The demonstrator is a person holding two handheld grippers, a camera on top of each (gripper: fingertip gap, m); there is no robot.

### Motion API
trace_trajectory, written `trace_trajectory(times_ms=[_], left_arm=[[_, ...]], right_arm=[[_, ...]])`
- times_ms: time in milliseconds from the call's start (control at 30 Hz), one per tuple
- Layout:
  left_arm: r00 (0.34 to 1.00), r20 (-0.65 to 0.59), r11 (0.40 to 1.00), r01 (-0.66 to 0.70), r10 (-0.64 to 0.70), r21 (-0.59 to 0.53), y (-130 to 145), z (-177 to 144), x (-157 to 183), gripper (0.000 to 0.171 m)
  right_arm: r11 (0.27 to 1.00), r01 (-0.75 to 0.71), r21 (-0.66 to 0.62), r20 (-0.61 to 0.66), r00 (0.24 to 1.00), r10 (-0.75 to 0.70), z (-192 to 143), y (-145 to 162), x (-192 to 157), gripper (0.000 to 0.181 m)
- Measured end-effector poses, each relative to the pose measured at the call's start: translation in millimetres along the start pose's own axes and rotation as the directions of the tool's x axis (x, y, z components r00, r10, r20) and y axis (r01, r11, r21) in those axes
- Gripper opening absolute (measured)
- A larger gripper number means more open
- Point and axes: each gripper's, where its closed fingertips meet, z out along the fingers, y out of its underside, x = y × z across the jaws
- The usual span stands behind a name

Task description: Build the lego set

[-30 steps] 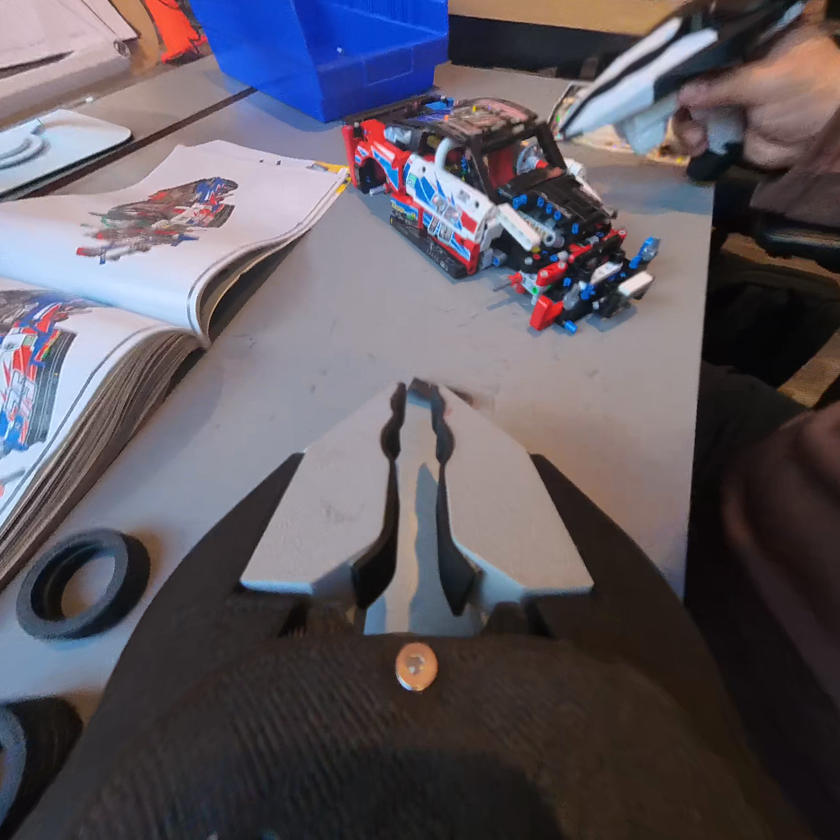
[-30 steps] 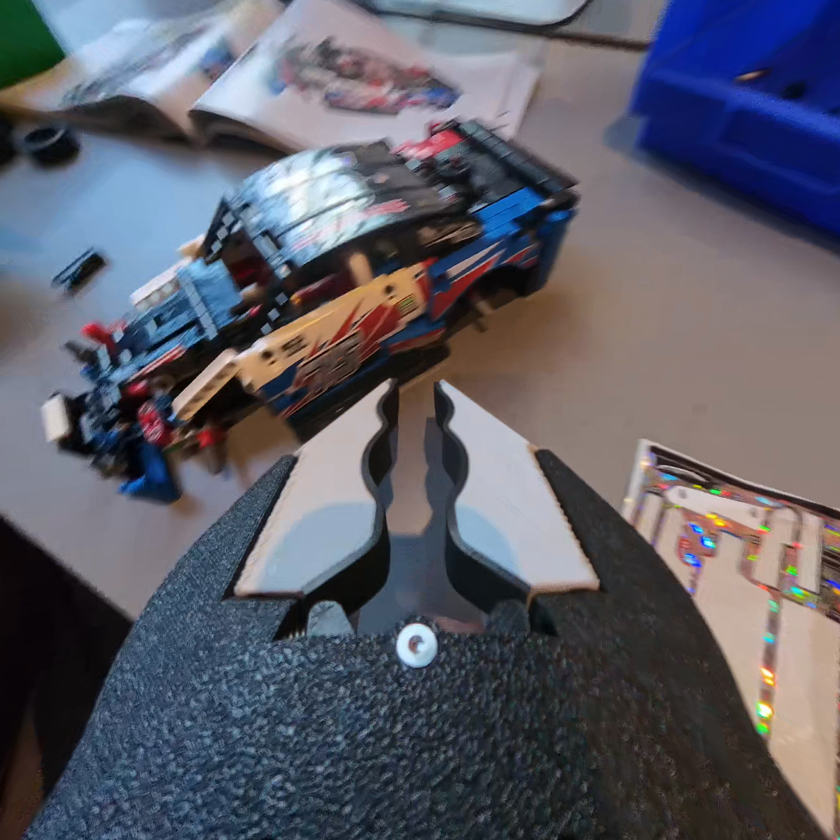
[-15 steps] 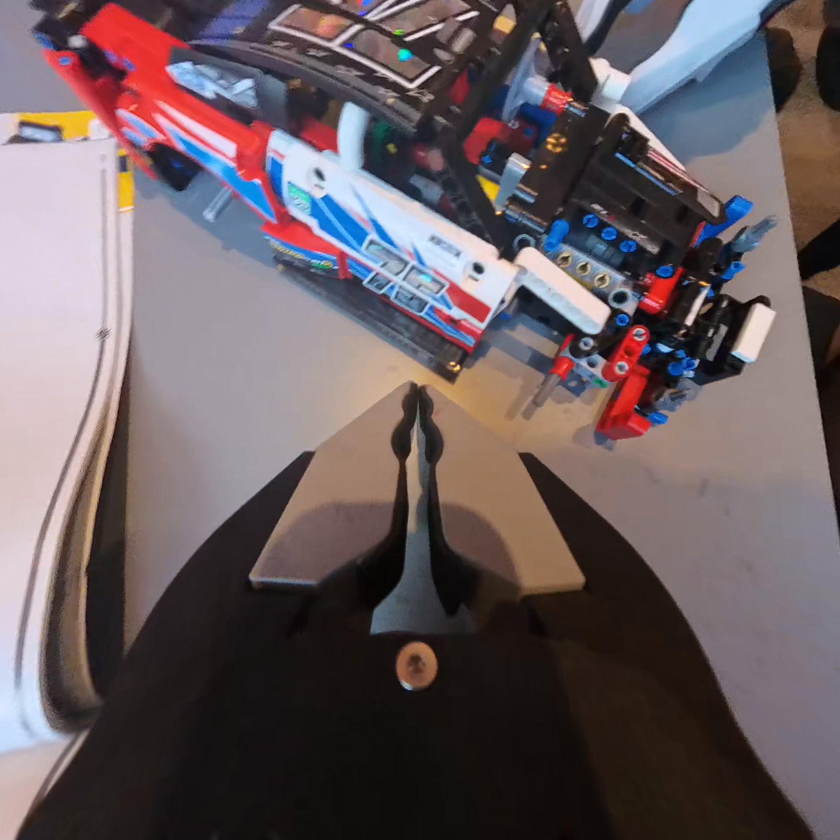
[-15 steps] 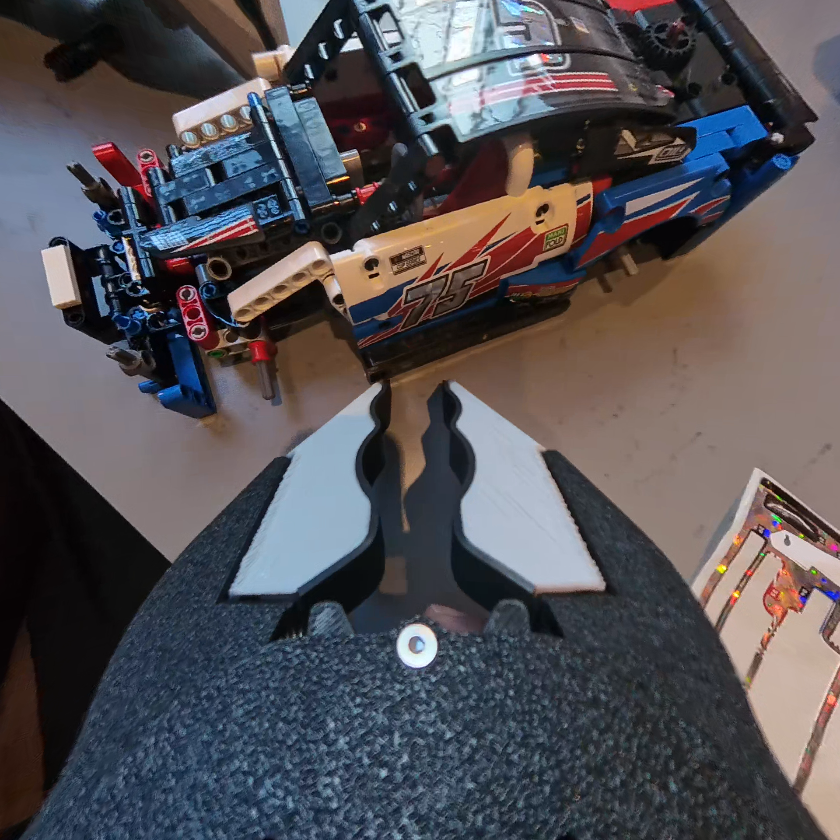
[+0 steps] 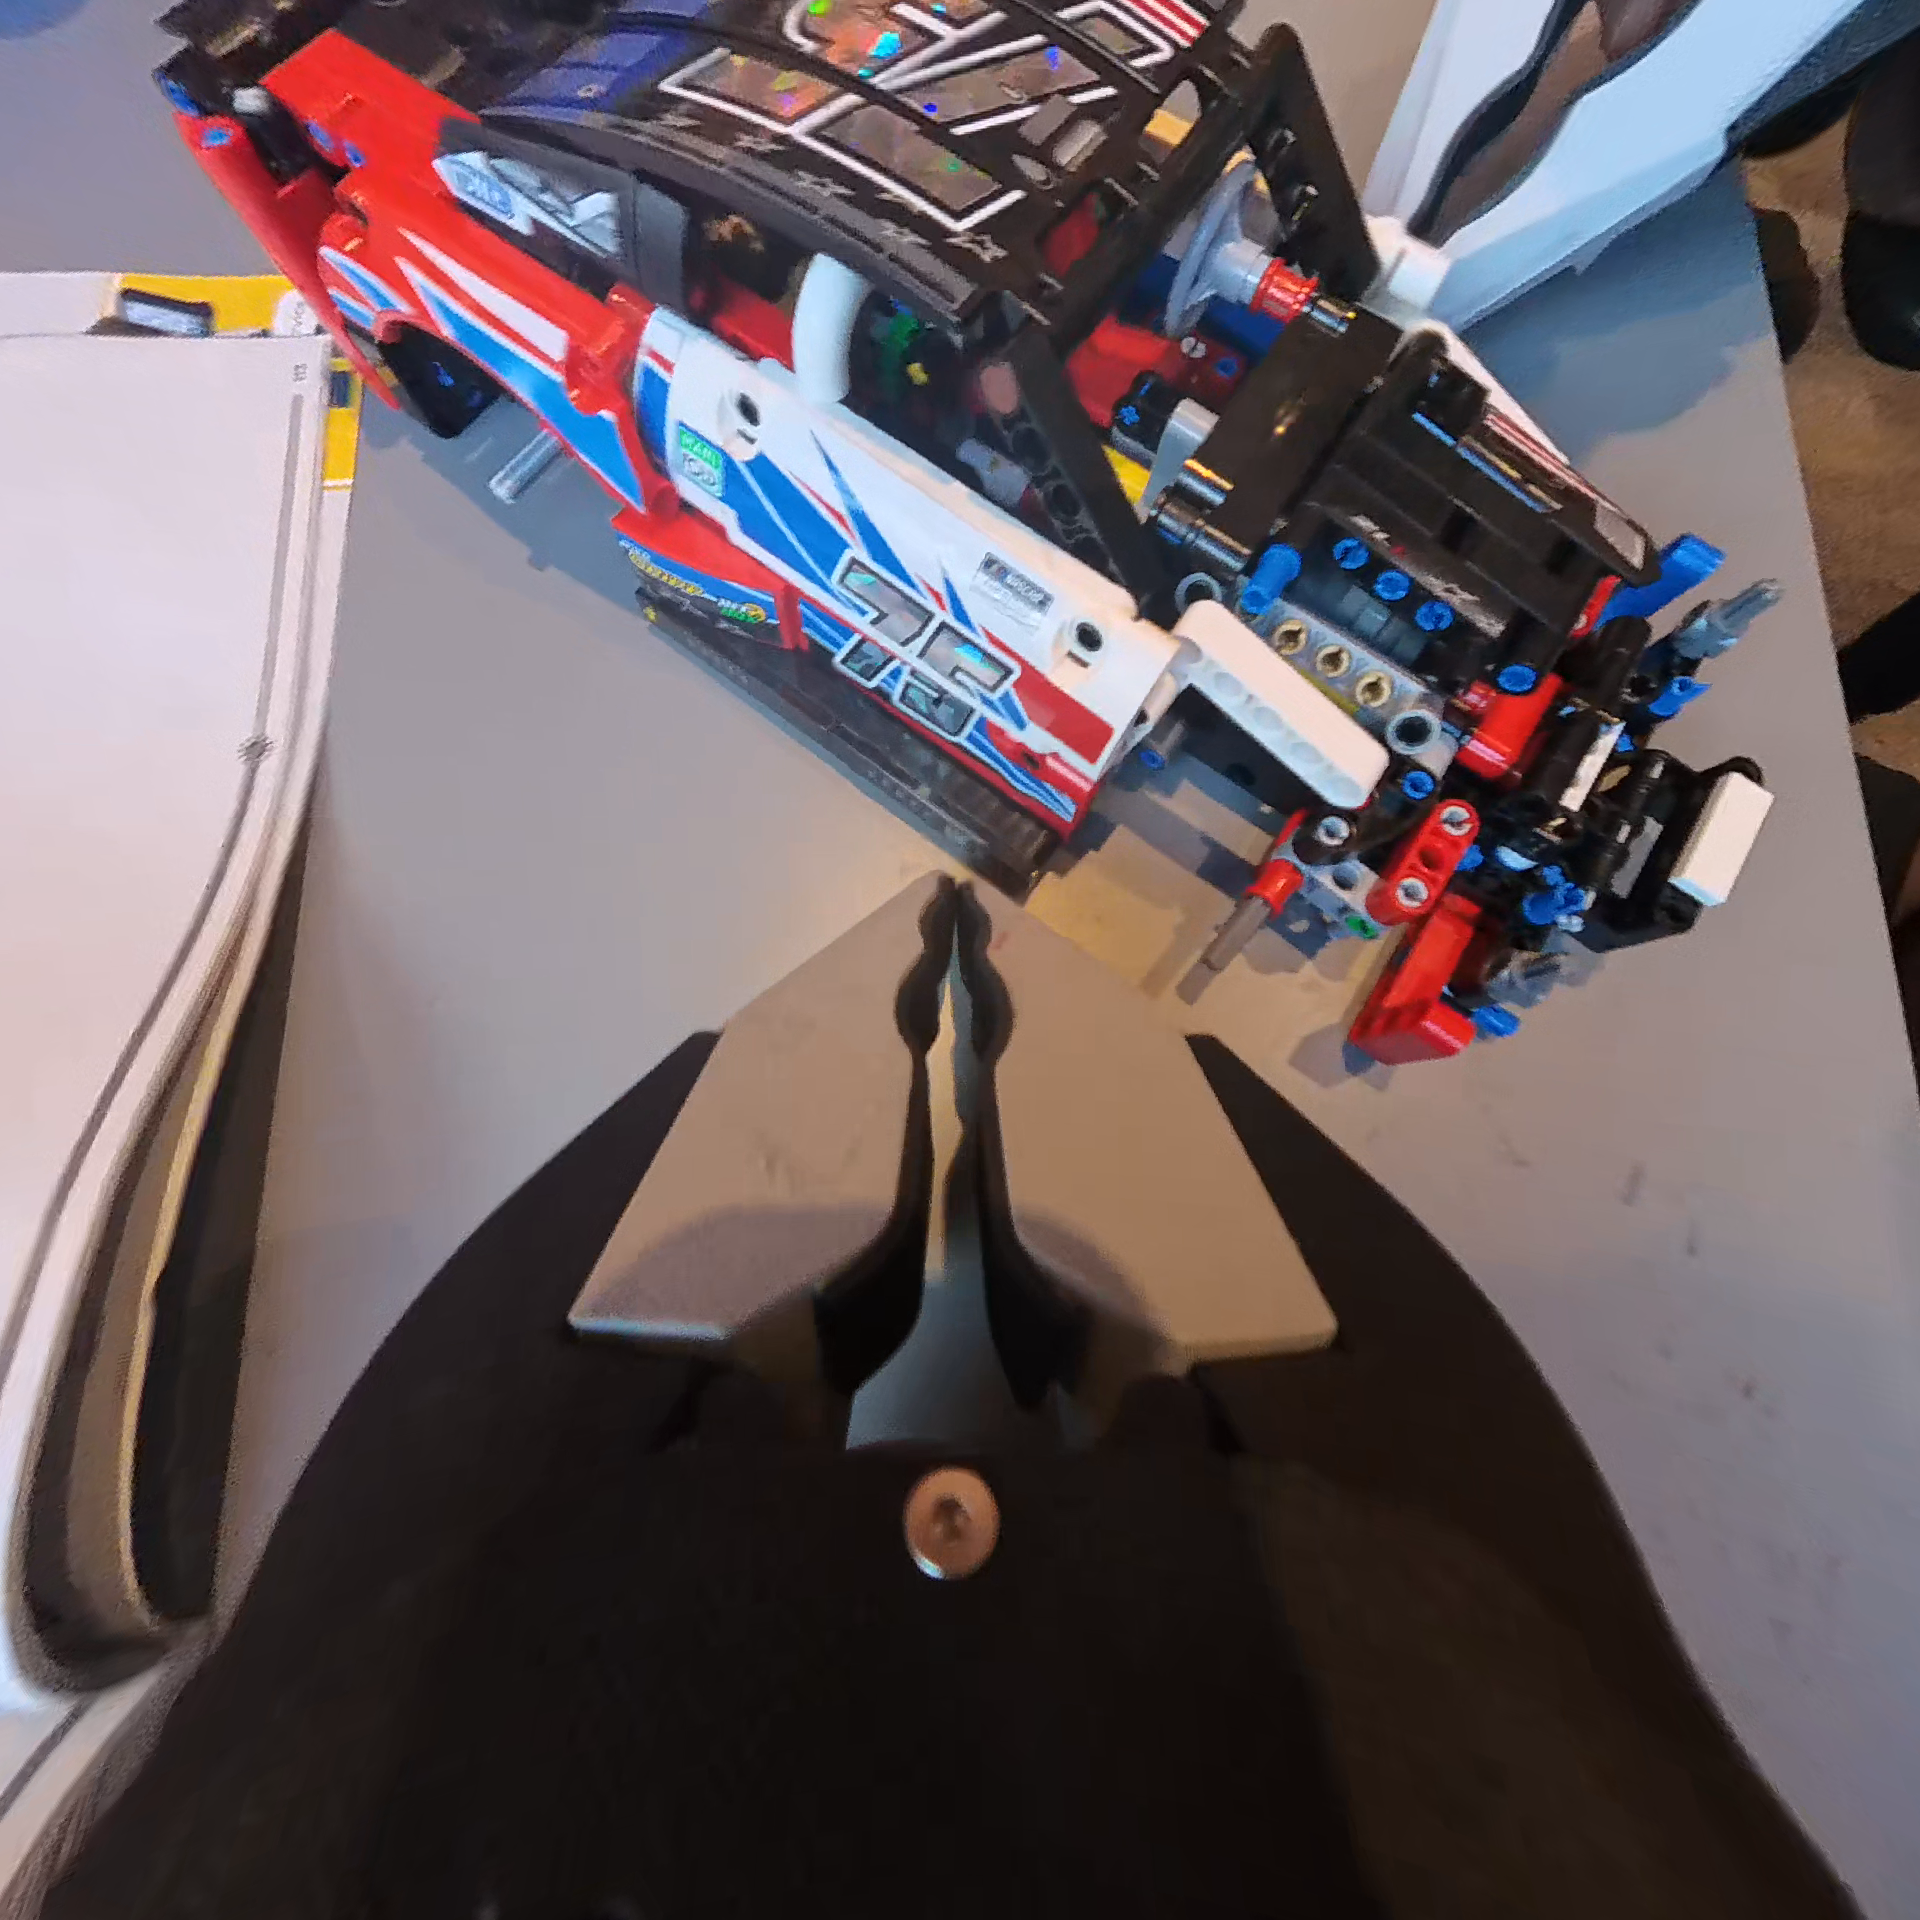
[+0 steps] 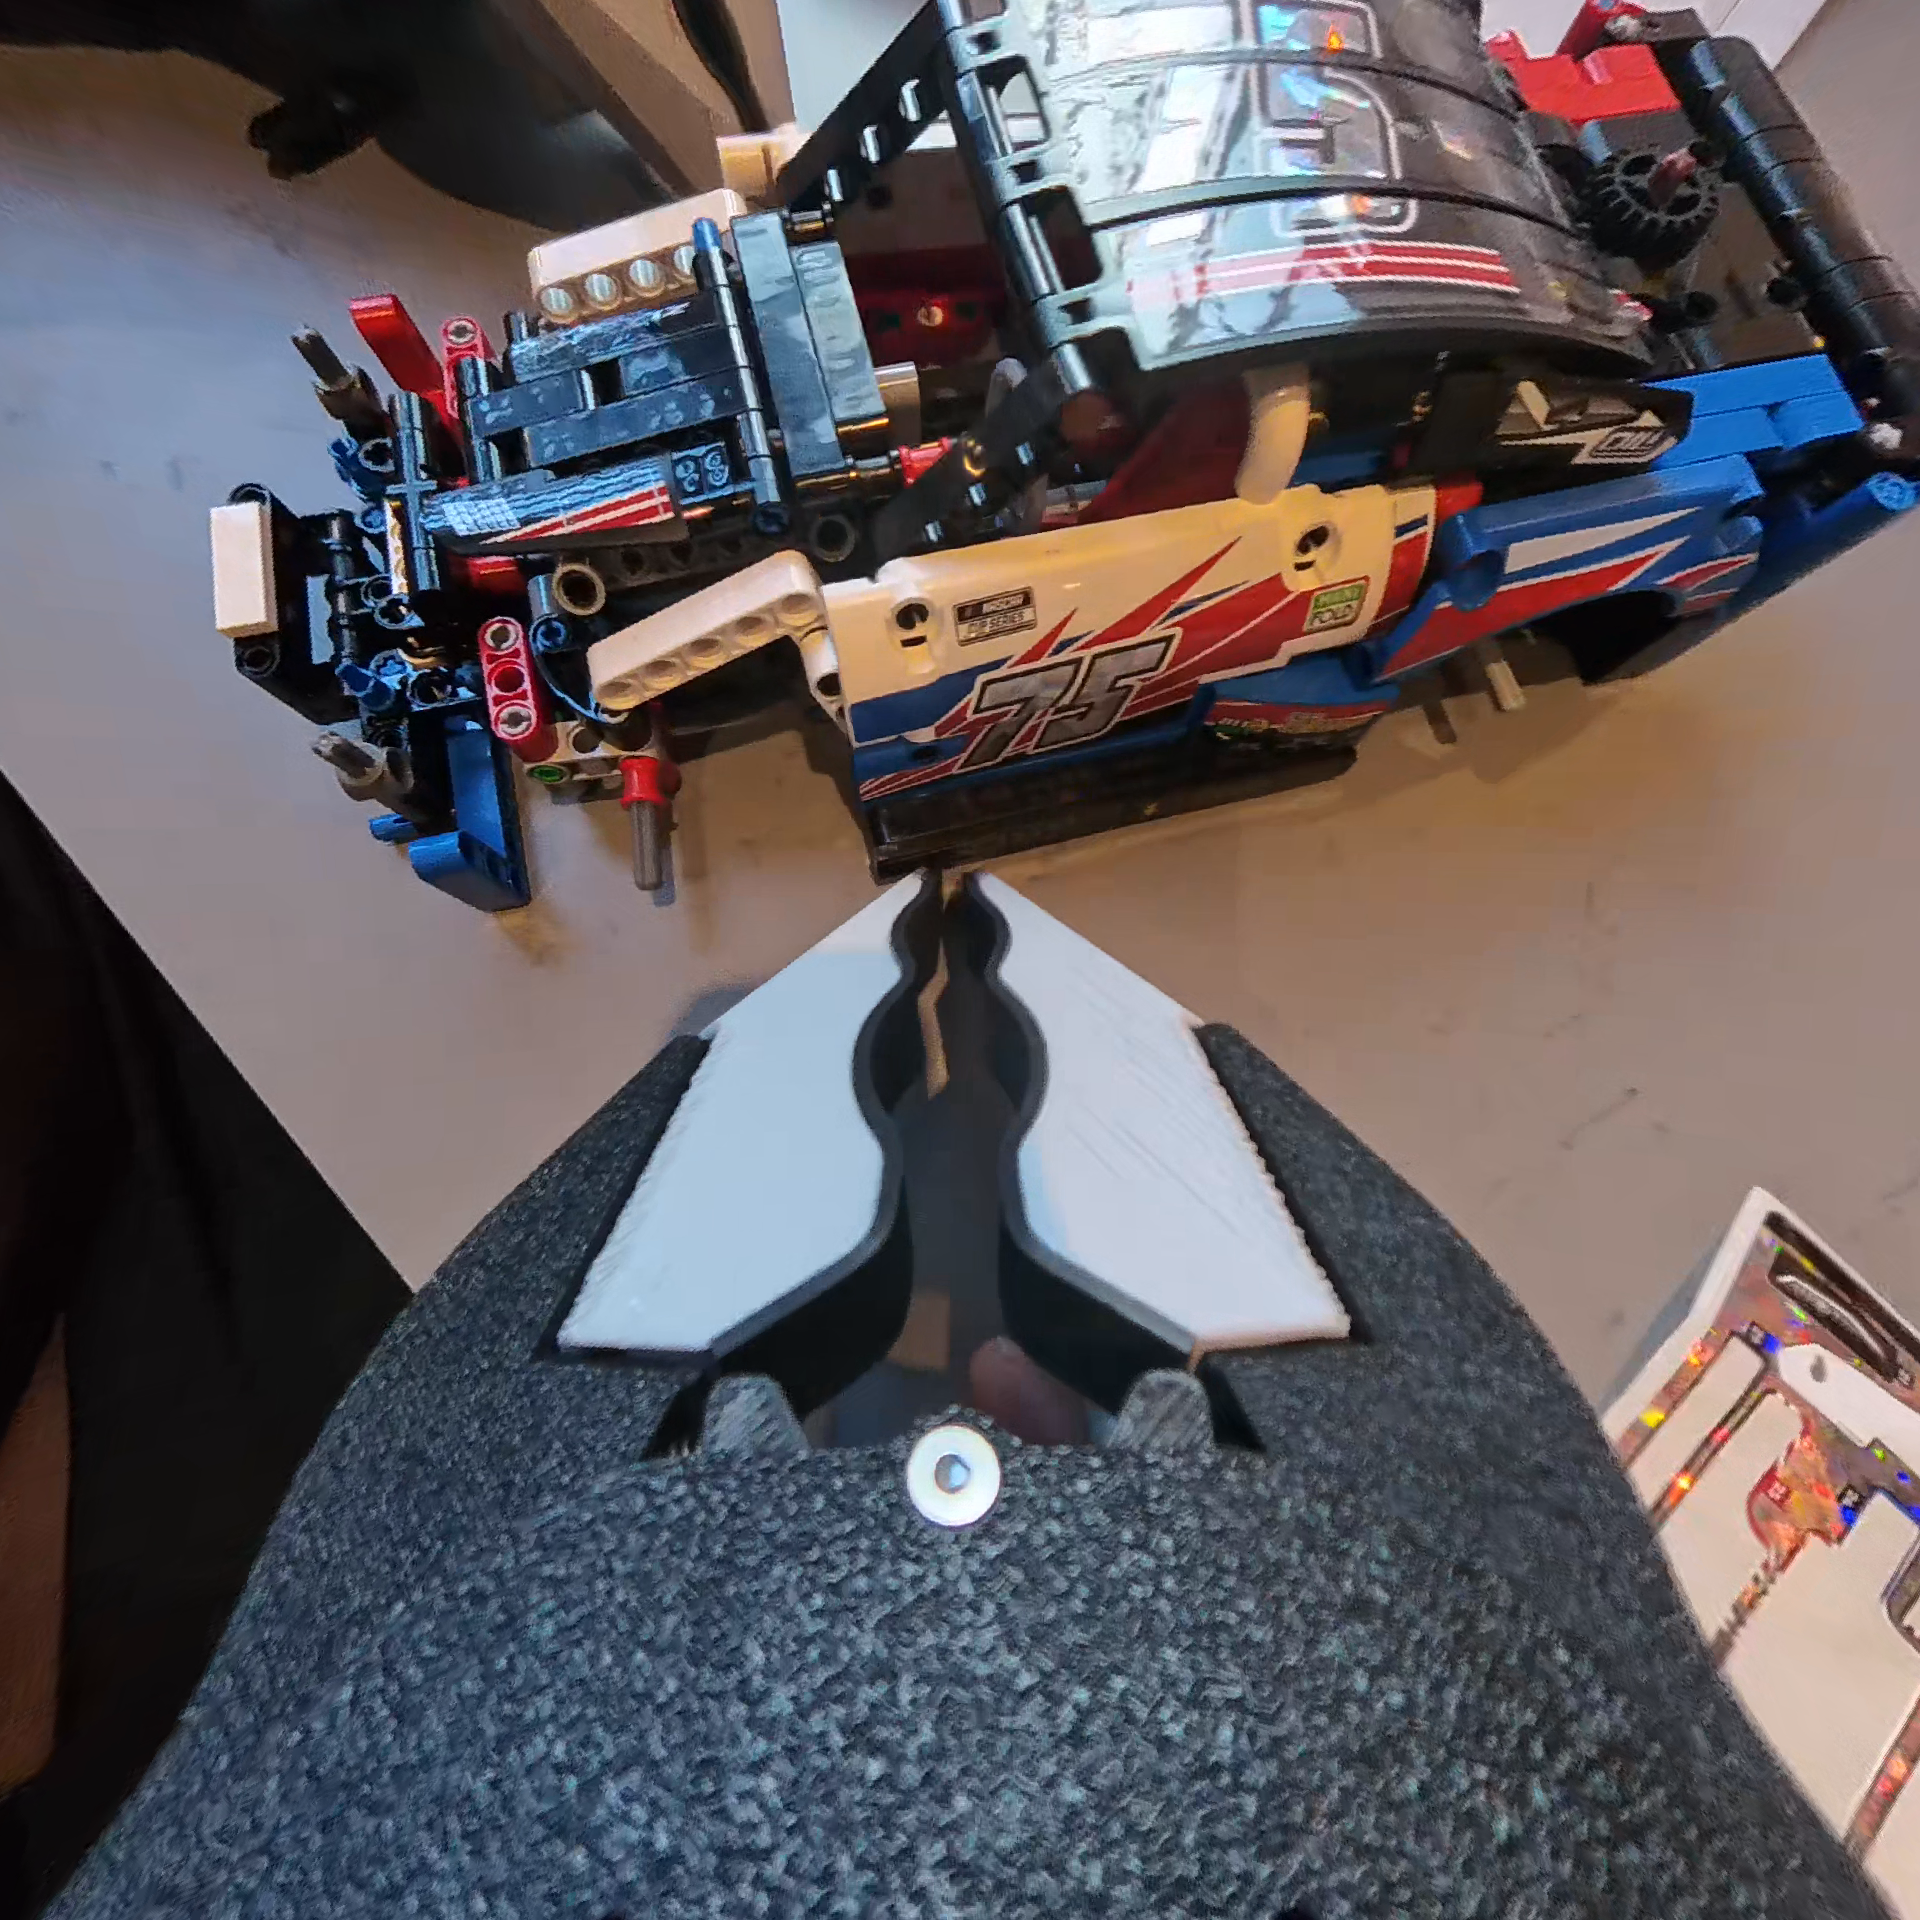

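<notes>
The partly built lego car [image 5: 883, 582] lies on the grey surface [image 5: 582, 935], wheel-less, its bare axles sticking out from both flanks. Its unfinished front end reaches close to the surface's near edge [image 6: 312, 1039], beyond which there is only dark.

The left tool [image 5: 954, 896] points at the car's red-and-white flank, tips pressed together and holding nothing, just short of the black sill. An open instruction book [image 5: 135, 831] lies to its left, with a bare strip of surface between.

The right tool [image 6: 943, 881] meets the opposite, blue-and-white flank, tips nearly together and empty, just beside the sill. A holographic sticker sheet [image 6: 1766, 1507] lies to its right, with bare surface between it and the car.
</notes>
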Motion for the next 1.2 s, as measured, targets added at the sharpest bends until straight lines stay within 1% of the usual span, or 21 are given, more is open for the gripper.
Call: trace_trajectory(times_ms=[67, 133, 200, 233, 267, 300, 333, 400, 467, 500, 567, 633, 700, 767, 900, 1067, 1200], left_arm=[[0.999, 0.052, 1.0, 0.014, -0.015, 0.024, -2, -13, -8, 0.0], [0.993, 0.109, 0.996, 0.042, -0.05, 0.074, -7, -31, -17, 0.0], [0.98, 0.161, 0.986, 0.096, -0.118, 0.136, -12, -49, -28, 0.005], [0.971, 0.181, 0.977, 0.127, -0.157, 0.169, -14, -56, -32, 0.01], [0.962, 0.191, 0.966, 0.156, -0.195, 0.205, -14, -62, -35, 0.018], [0.955, 0.19, 0.954, 0.179, -0.227, 0.24, -15, -67, -36, 0.026], [0.951, 0.186, 0.943, 0.191, -0.246, 0.272, -14, -71, -36, 0.029], [0.948, 0.199, 0.94, 0.184, -0.247, 0.288, -7, -77, -34, 0.036], [0.934, 0.25, 0.939, 0.178, -0.255, 0.294, 3, -86, -35, 0.047], [0.929, 0.263, 0.934, 0.171, -0.259, 0.315, 6, -91, -32, 0.051], [0.927, 0.268, 0.917, 0.152, -0.261, 0.368, 9, -101, -21, 0.052], [0.929, 0.288, 0.914, 0.105, -0.231, 0.393, 14, -108, -9, 0.054], [0.927, 0.326, 0.919, 0.045, -0.184, 0.392, 17, -114, -2, 0.054], [0.928, 0.339, 0.921, 0.01, -0.154, 0.39, 18, -117, 3, 0.053], [0.943, 0.303, 0.919, 0.006, -0.136, 0.394, 11, -119, 13, 0.052], [0.945, 0.313, 0.943, -0.013, -0.098, 0.334, 17, -114, 17, 0.046], [0.941, 0.33, 0.953, -0.024, -0.081, 0.302, 20, -108, 16, 0.045]], right_arm=[[1.0, -0.009, 0.03, -0.028, 1.0, 0.01, -3, -3, 7, 0.005], [0.995, -0.016, 0.099, -0.138, 0.99, 0.029, -11, -12, 25, 0.012], [0.988, -0.043, 0.151, -0.26, 0.962, 0.082, -20, -16, 48, 0.013], [0.982, -0.077, 0.17, -0.302, 0.945, 0.126, -24, -15, 58, 0.017], [0.976, -0.115, 0.187, -0.325, 0.93, 0.172, -26, -14, 66, 0.021], [0.968, -0.148, 0.201, -0.336, 0.918, 0.21, -28, -13, 72, 0.022], [0.962, -0.173, 0.212, -0.347, 0.907, 0.239, -29, -12, 77, 0.026], [0.949, -0.201, 0.242, -0.363, 0.889, 0.28, -34, -12, 85, 0.029], [0.938, -0.21, 0.277, -0.384, 0.87, 0.309, -40, -13, 91, 0.033], [0.931, -0.212, 0.296, -0.403, 0.856, 0.323, -43, -14, 95, 0.039], [0.913, -0.21, 0.349, -0.461, 0.81, 0.363, -54, -15, 107, 0.059], [0.89, -0.202, 0.409, -0.493, 0.772, 0.402, -64, -18, 116, 0.068], [0.874, -0.211, 0.437, -0.508, 0.744, 0.434, -69, -17, 123, 0.077], [0.87, -0.223, 0.44, -0.506, 0.738, 0.446, -68, -16, 126, 0.077], [0.874, -0.218, 0.434, -0.522, 0.73, 0.441, -67, -16, 131, 0.075], [0.889, -0.195, 0.414, -0.564, 0.712, 0.419, -63, -19, 140, 0.072], [0.901, -0.162, 0.403, -0.58, 0.716, 0.388, -58, -26, 143, 0.063]])
